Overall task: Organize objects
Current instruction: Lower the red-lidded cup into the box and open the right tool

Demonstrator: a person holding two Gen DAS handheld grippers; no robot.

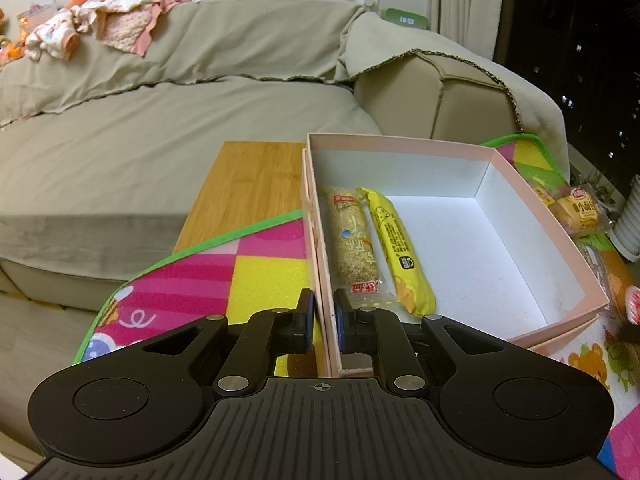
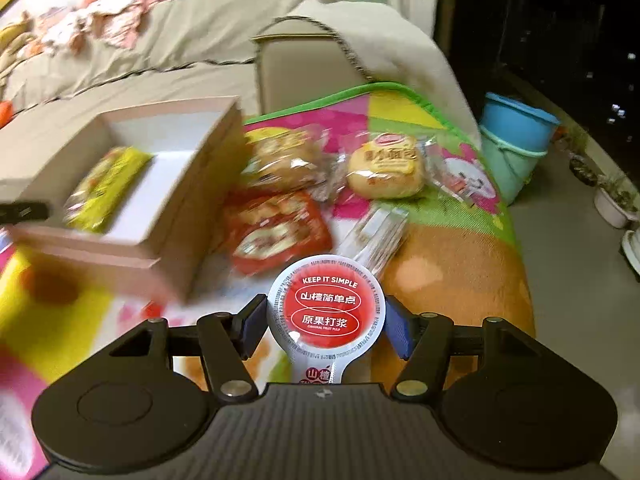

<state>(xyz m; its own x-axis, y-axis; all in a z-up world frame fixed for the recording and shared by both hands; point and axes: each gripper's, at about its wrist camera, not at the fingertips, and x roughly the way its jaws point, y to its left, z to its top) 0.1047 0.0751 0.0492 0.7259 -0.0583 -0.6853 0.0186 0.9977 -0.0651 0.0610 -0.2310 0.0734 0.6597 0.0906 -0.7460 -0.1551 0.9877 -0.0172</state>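
Left gripper [image 1: 324,320]: jaws narrow, pinched on the near wall of the shallow pink cardboard box [image 1: 400,145], likely to keep it from sliding on the bright patchwork play mat [image 1: 224,264]. Inside, against the left wall: a clear-wrapped sesame bar [image 1: 354,240] and a yellow-wrapped snack stick [image 1: 394,244], side by side, leaving room. Right gripper [image 2: 326,322]: jaws half wide, clamped on a round red-lidded hawthorn jelly cup [image 2: 326,308], above the mat, right of the box, apparently bound for it. Wrapped buns [image 2: 386,168] waiting beyond.

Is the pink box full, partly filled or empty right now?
Partly filled. The pink box holds only a sesame bar and a yellow snack pack along one side; the rest of its white floor is bare.
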